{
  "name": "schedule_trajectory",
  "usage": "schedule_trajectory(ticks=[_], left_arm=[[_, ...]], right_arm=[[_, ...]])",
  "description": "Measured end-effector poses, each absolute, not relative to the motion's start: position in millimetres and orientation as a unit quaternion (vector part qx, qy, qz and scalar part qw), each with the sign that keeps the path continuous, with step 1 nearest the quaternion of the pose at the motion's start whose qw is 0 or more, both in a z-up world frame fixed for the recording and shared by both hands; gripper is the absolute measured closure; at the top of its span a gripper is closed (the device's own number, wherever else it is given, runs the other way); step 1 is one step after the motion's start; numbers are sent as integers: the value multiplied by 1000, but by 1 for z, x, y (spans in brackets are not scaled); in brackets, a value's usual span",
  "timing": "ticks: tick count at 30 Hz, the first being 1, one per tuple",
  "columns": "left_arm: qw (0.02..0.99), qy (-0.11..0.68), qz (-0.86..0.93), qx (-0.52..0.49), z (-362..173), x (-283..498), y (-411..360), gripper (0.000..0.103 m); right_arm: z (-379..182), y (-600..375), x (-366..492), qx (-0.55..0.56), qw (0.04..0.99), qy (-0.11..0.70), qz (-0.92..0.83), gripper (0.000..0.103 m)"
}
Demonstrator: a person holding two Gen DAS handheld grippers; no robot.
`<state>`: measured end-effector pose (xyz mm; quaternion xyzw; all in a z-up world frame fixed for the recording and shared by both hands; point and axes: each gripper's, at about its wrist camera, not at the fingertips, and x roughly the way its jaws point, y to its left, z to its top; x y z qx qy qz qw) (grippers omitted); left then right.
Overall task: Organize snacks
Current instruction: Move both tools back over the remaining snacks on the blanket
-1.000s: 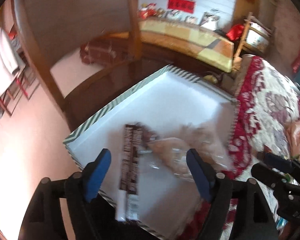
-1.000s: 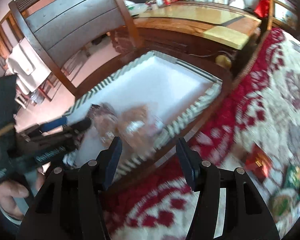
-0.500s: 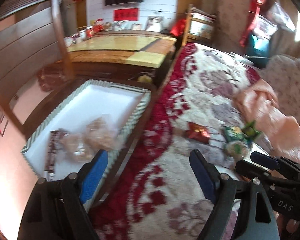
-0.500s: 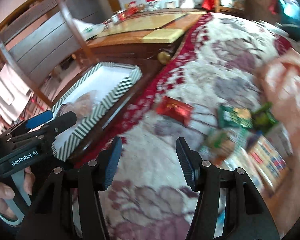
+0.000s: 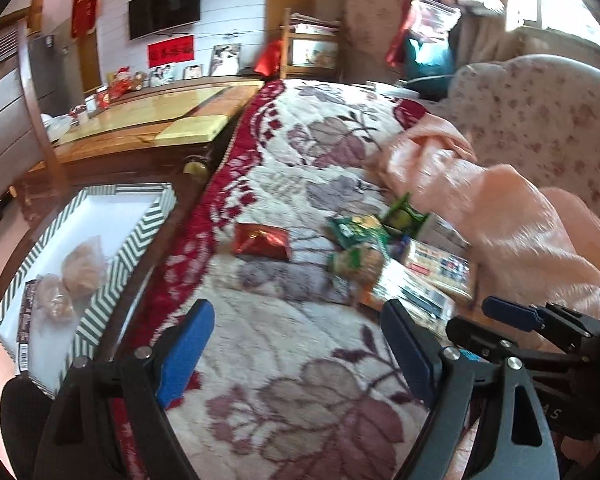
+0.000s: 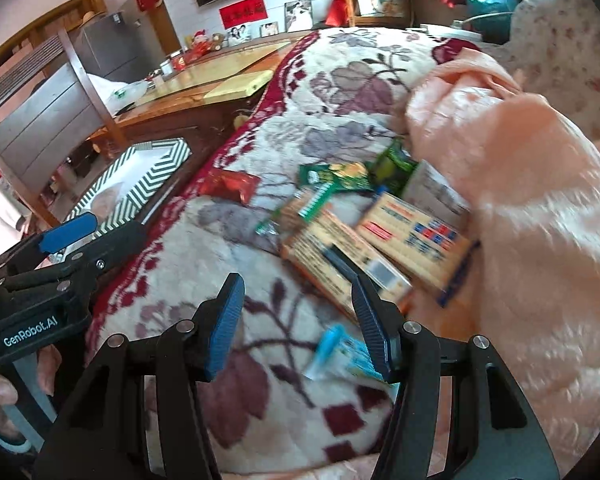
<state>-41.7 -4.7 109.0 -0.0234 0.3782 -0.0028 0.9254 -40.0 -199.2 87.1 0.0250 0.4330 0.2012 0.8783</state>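
Observation:
A white tray with a green chevron rim [image 5: 140, 236] sits at the left on a dark wooden stand; it holds two clear bags of snacks [image 5: 85, 264] and a dark bar [image 5: 25, 320]. It also shows in the right wrist view [image 6: 156, 176]. Loose snacks lie on the floral blanket: a red packet [image 5: 262, 242] [image 6: 230, 185], green packets [image 5: 360, 230] [image 6: 334, 176], orange boxes [image 6: 414, 236] [image 6: 340, 258] and a blue packet [image 6: 342, 354]. My left gripper [image 5: 296, 344] is open and empty over the blanket. My right gripper [image 6: 300, 320] is open and empty just before the boxes and blue packet.
A pink quilt [image 6: 520, 184] is heaped at the right, beside the snack pile. A wooden chair [image 6: 52, 120] stands behind the tray. A long wooden cabinet [image 5: 148, 120] runs along the back.
Both grippers have swung right, from over the tray to over the blanket and the snack pile. Both stay open and empty.

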Motion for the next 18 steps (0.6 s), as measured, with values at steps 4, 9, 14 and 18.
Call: schedule_trajectory(ticks=[4,9,14,18], left_arm=[[925,380,-4,-12,108,-46,-13,16],[921,390,4,-13,103,-45,-14,16],[919,394,13,-8,102,-43,-15,16],[917,398,13,-5,103,-44,-16,16]], right_arm=[[81,-210,-45,31,880,430,200,47],[71,-216,-43,50,875,436,203,47],[70,-219,-43,69,870,438,215,47],[70,-223,-44,86,865,441,224,47]])
